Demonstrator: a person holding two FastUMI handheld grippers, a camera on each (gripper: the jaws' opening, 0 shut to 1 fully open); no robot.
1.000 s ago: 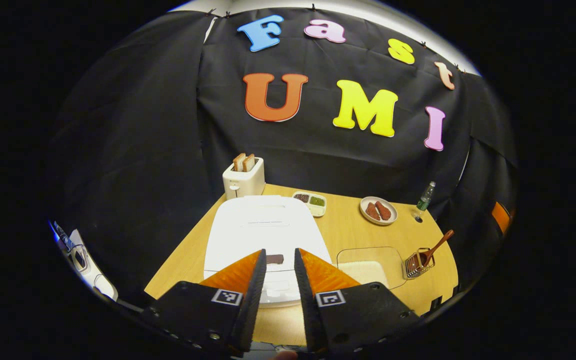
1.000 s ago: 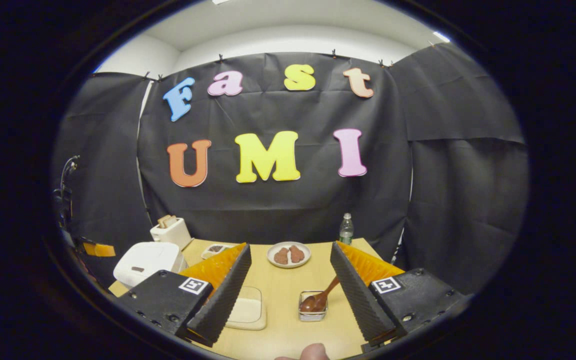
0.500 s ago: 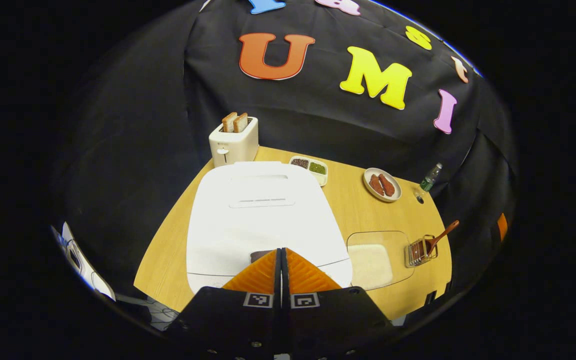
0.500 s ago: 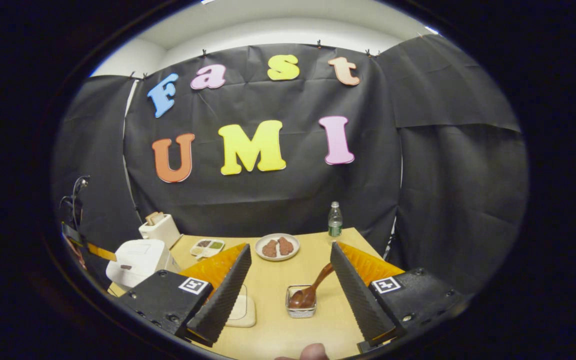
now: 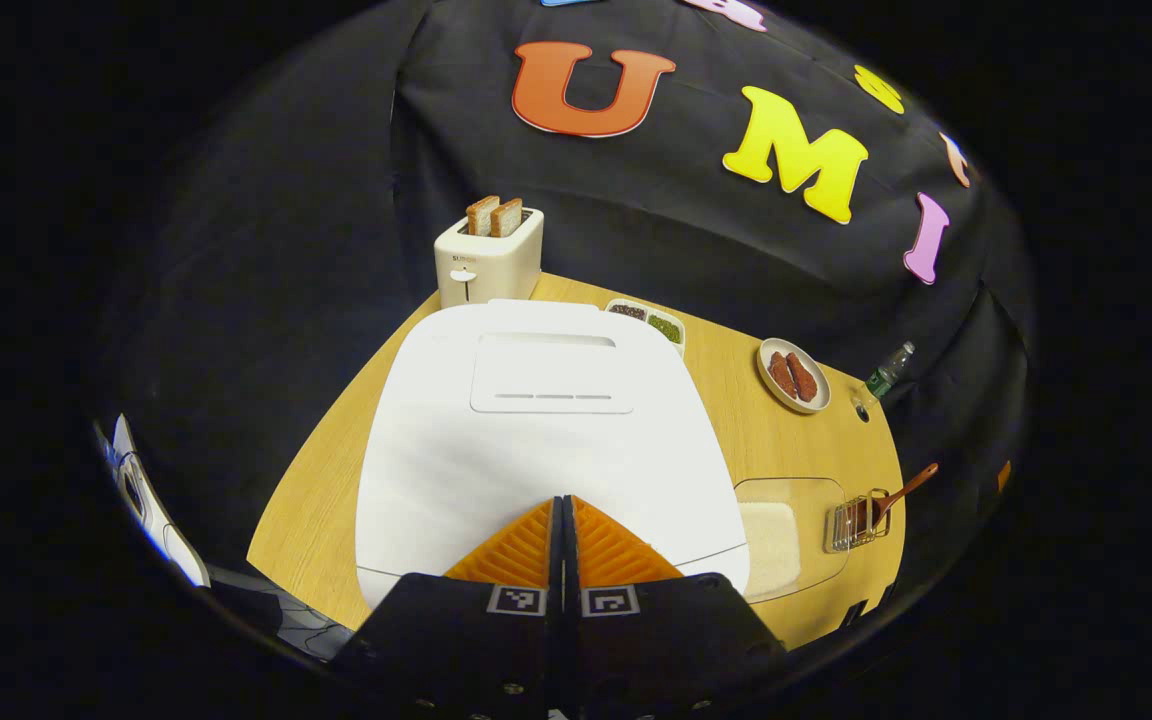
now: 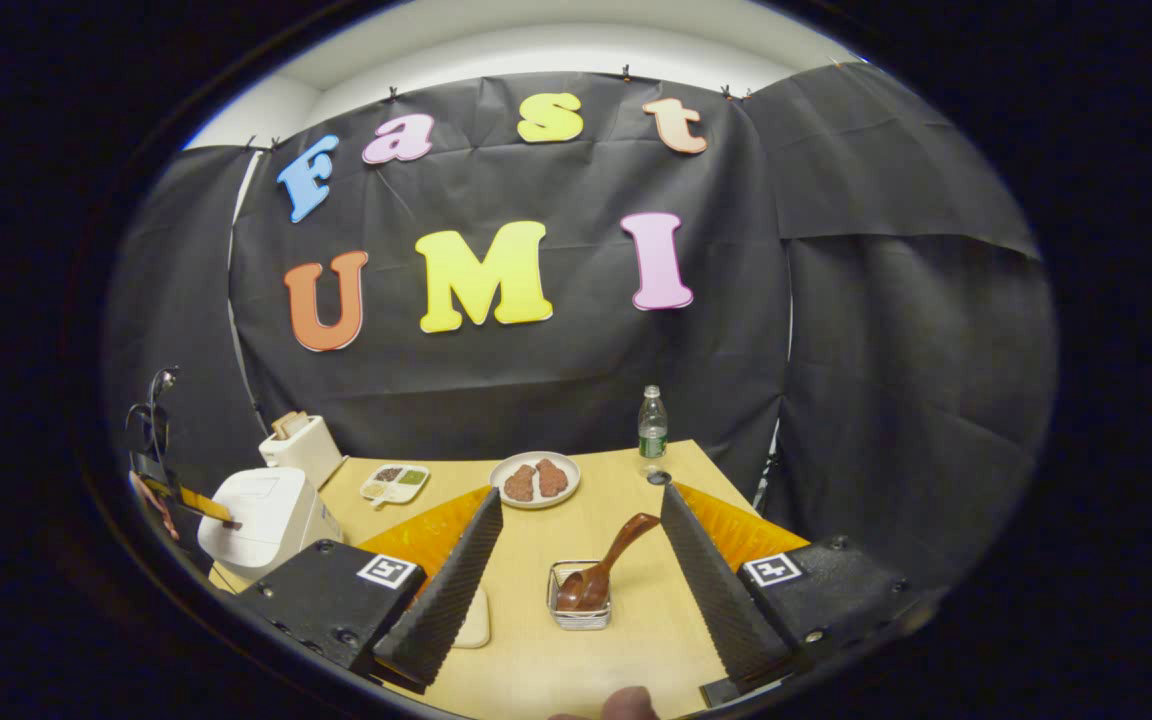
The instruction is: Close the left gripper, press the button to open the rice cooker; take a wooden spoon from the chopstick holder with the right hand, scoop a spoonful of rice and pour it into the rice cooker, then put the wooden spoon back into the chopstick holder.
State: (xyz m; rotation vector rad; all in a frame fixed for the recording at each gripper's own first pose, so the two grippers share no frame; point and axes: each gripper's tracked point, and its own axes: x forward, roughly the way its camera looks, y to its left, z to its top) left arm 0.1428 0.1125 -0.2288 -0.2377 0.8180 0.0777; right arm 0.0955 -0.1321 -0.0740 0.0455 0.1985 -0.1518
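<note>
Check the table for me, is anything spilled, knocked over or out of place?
Nothing stands out. The rice cooker lid is down, the wooden spoon leans in the chopstick holder, and the bottle stands upright.

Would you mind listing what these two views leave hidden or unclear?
- Left gripper view: the rice cooker button sits hidden behind the left gripper, so contact is unclear.
- Right gripper view: the rice container is mostly covered by the right gripper.
</note>
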